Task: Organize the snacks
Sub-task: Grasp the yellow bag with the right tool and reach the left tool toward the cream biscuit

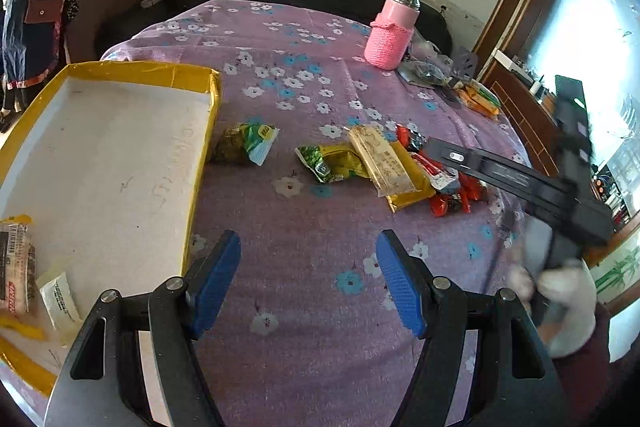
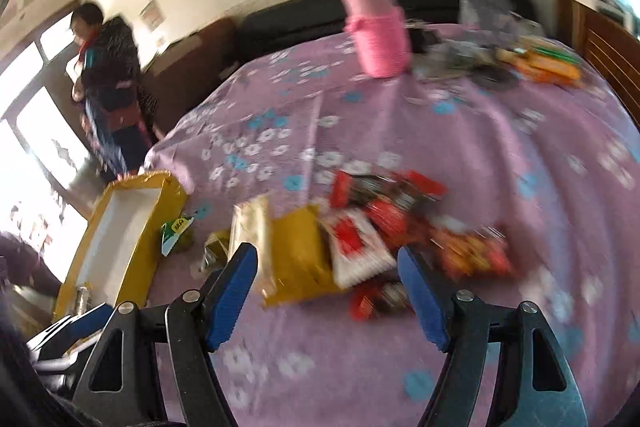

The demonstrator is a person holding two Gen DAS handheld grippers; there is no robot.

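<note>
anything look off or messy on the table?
Most snacks lie outside the yellow-edged box: a heaped pile on the purple cloth, with two green packets strayed beside it. Both grippers are open and empty.

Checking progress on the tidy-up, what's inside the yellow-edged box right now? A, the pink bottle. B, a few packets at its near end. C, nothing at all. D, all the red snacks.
B: the yellow-edged box holds a few packets at its near end; the rest is bare.

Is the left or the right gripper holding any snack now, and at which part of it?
Nothing is held. The left gripper and the right gripper are both open, with only the purple cloth between their fingers.
</note>
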